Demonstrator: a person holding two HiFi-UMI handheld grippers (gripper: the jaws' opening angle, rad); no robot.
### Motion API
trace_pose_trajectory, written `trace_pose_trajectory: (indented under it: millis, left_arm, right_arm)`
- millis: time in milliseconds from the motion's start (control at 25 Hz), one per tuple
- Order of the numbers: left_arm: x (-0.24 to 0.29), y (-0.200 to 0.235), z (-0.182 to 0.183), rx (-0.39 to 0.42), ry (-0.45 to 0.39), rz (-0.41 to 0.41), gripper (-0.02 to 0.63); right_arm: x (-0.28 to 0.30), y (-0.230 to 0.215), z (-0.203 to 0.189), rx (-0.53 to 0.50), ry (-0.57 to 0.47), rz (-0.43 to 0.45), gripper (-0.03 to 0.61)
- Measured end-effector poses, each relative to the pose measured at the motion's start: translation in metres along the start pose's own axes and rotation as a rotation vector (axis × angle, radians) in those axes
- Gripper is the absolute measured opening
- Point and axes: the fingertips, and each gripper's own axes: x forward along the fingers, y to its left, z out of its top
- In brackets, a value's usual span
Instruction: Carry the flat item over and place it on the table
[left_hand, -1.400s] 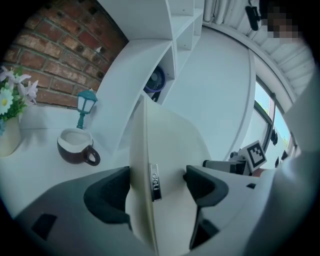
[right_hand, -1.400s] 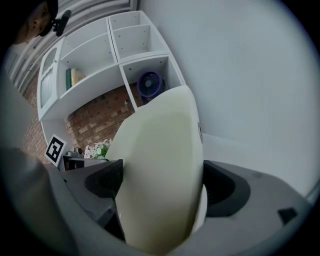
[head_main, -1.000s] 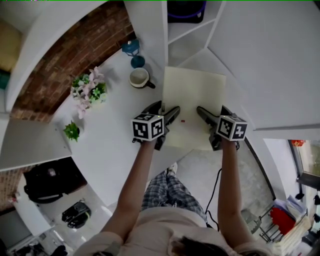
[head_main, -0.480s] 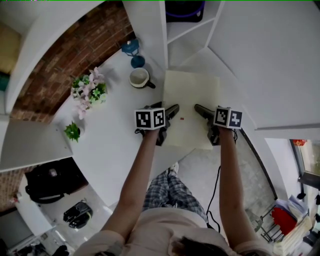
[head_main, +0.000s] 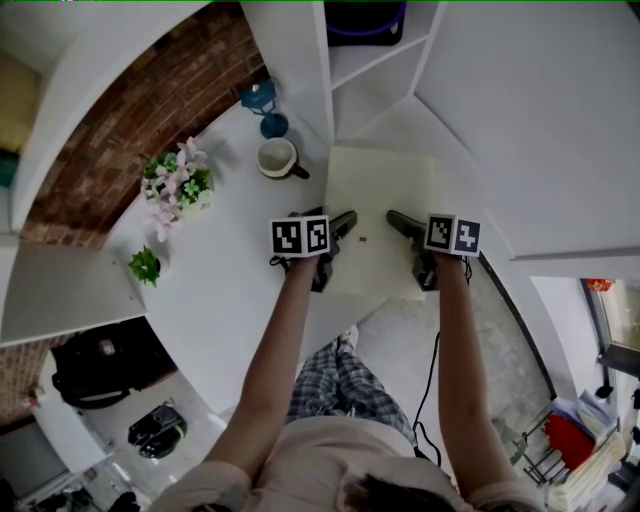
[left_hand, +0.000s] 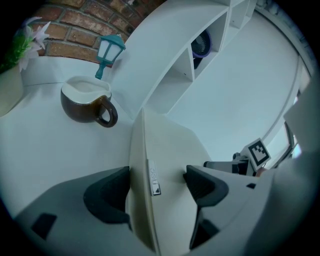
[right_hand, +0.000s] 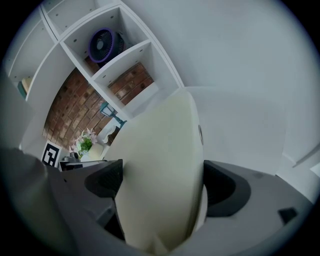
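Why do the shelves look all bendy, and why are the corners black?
Left gripper view: the wide lens bows the shelves into curves and leaves a dark ring at the corners. Right gripper view: same bend; the board, close to the lens, bulges. Head view: shelves curve too; light is even.

No legible txt; tag (left_hand: 154, 178) on flat item (left_hand: 172, 150) unreadable.

Dark grey left gripper (head_main: 343, 221) and right gripper (head_main: 396, 218) carry black-and-white marker cubes (head_main: 300, 237); plaid trousers (head_main: 332, 385), pale top (head_main: 300, 462).
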Motion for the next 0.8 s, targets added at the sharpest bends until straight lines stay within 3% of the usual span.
trace_pose_trajectory:
  millis: [440, 680, 800]
  left_arm:
    - [-0.007, -0.001, 0.009, 0.027, -0.047, 0.0, 0.342]
    - [-0.026, -0.001, 0.014, 0.044, -0.098, 0.005, 0.342]
    - [-0.045, -0.013, 0.02, 0.122, -0.139, -0.016, 0.342]
  right_arm:
    - [-0.005, 0.003, 0.003, 0.009, -0.051, 0.015, 0.499]
    - [-0.026, 0.008, 0.006, -0.055, -0.095, 0.009, 0.497]
    - [-0.047, 0.019, 0.009, -0.118, -0.129, 0.039, 0.497]
